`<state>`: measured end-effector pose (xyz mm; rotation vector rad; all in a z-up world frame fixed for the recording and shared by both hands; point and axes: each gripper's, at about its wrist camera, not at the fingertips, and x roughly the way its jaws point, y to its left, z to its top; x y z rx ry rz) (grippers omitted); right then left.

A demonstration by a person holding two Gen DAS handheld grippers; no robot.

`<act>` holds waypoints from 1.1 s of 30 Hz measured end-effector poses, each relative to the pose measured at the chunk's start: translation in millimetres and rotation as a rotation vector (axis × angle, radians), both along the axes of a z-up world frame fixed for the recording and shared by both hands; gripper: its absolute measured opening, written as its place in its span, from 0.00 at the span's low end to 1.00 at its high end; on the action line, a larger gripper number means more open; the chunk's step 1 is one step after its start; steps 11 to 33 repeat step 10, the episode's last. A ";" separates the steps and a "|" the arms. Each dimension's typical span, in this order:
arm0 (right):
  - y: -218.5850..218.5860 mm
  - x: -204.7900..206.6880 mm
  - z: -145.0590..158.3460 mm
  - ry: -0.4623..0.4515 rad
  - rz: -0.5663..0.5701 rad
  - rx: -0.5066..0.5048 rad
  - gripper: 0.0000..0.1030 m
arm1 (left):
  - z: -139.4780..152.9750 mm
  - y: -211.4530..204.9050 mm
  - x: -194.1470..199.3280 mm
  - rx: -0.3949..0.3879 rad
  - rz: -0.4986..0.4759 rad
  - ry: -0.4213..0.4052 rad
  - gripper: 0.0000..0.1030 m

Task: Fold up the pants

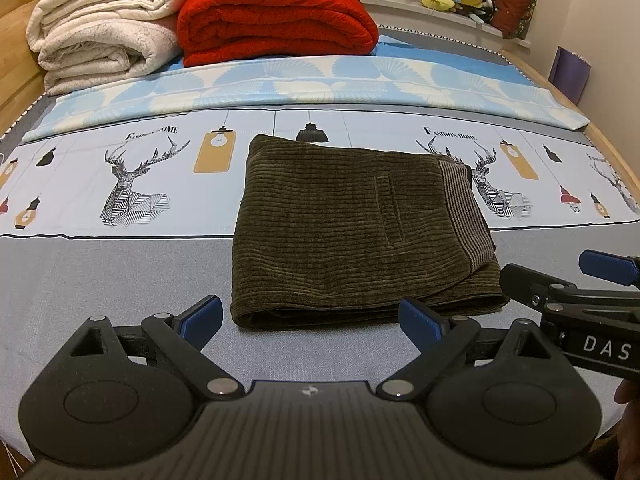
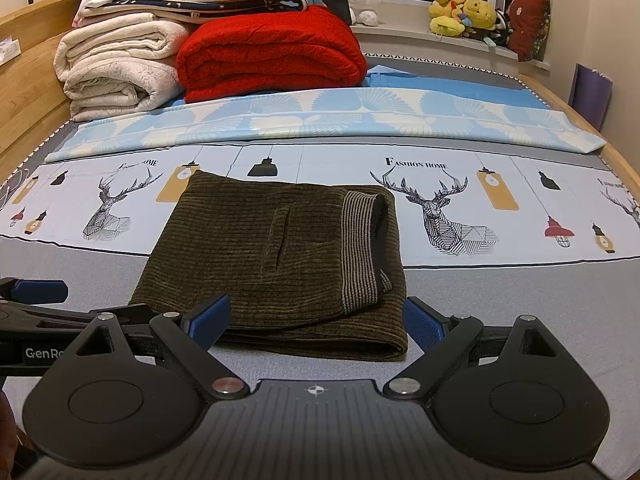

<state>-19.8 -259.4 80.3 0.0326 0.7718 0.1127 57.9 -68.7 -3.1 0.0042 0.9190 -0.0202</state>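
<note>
Dark olive corduroy pants [image 1: 352, 236] lie folded into a compact rectangle on the bed, with a striped waistband [image 1: 460, 216] on the right side. They also show in the right wrist view [image 2: 272, 260]. My left gripper [image 1: 312, 320] is open and empty, just in front of the pants' near edge. My right gripper [image 2: 320, 320] is open and empty, also at the near edge, toward the waistband side. The right gripper shows at the right in the left wrist view [image 1: 560, 280].
The bed sheet [image 1: 120, 272] has deer and lamp prints. A folded red blanket [image 1: 276, 16] and cream blankets [image 1: 100, 36] are stacked at the far end. A light blue patterned cover [image 1: 320, 80] lies across the bed. Plush toys [image 2: 464, 12] sit on the window sill.
</note>
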 end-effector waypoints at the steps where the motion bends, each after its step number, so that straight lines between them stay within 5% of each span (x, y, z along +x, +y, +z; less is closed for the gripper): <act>1: 0.0 0.0 0.0 0.000 0.000 0.000 0.90 | 0.2 0.0 -0.1 0.000 0.000 0.000 0.94; 33: 0.0 0.4 0.6 -0.001 -0.001 0.004 0.90 | 1.1 0.5 0.0 0.000 0.000 -0.007 0.94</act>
